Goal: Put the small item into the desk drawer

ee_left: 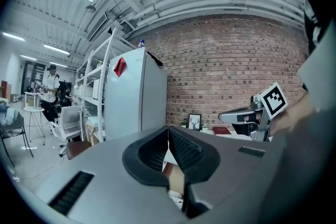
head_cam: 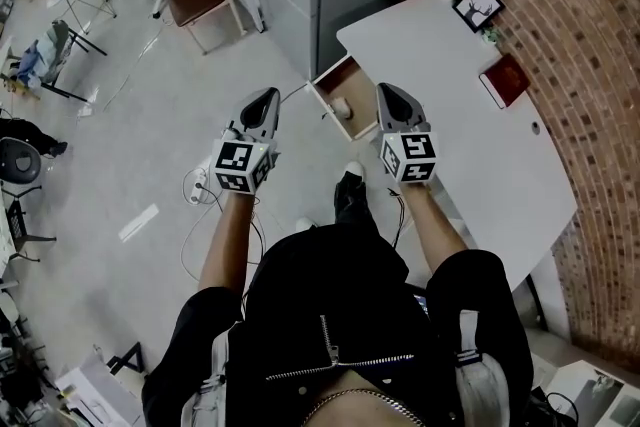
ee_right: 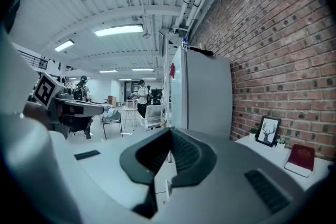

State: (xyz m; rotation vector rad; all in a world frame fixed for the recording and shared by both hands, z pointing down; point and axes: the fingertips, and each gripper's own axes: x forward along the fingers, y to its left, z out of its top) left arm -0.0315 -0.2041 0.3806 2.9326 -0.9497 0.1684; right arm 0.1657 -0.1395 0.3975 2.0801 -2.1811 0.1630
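- The left claw is closed tight with nothing between its jaws, held in the air over the floor, just left of the open drawer
- The right claw is also closed and empty, above the drawer's right side, at the edge of the white surface
- The small item lies inside the drawer
- A framed picture and a red book rest on the surface by the brick wall
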